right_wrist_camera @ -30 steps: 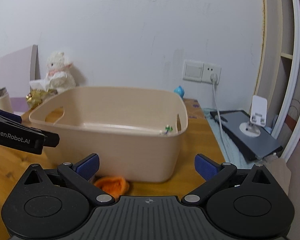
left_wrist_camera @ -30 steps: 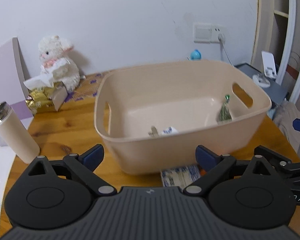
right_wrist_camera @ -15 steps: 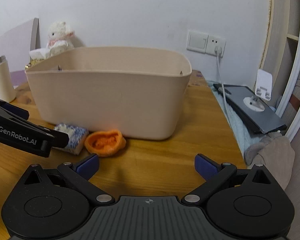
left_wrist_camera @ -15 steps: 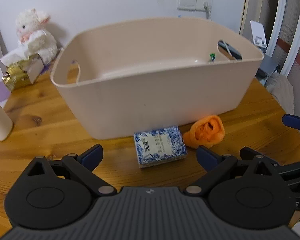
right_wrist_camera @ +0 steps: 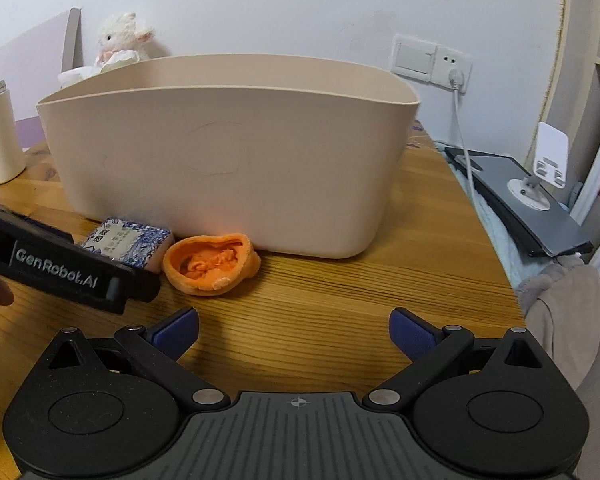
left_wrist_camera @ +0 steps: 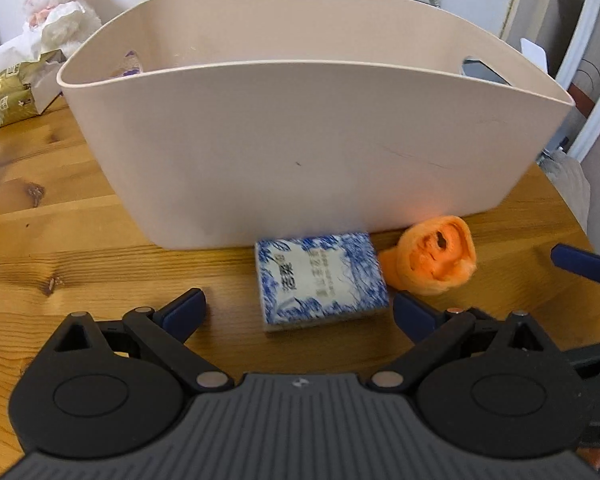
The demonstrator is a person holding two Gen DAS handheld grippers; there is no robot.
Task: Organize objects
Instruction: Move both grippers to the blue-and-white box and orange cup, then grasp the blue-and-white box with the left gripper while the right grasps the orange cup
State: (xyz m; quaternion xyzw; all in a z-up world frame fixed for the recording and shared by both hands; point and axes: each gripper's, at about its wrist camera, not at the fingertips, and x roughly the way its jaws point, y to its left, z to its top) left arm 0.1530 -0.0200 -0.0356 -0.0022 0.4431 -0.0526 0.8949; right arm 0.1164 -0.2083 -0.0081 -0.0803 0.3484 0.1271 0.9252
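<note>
Both tools have dropped toward the bench (left_wrist_camera: 80, 248) since the earlier frames, so the bin's inside is now hidden behind its near wall. Left tool (left_wrist_camera: 298, 312): fingers spread wide, holding nothing, low over the wood, with the blue-patterned box (left_wrist_camera: 320, 278) lying flat just ahead, between its fingertips. Ahead and right of this tool, the orange soft item (left_wrist_camera: 436, 256) rests beside the box, and both lie close against the beige bin (left_wrist_camera: 300, 140). Right tool (right_wrist_camera: 294, 328): fingers likewise spread and empty, with the orange soft item (right_wrist_camera: 212, 264) ahead and to its left. Likely risks: the right fingertip of the left tool may catch the orange item when closing on the box; the box may be pushed against the bin wall and tip; the two tools, working close together, may collide.
</note>
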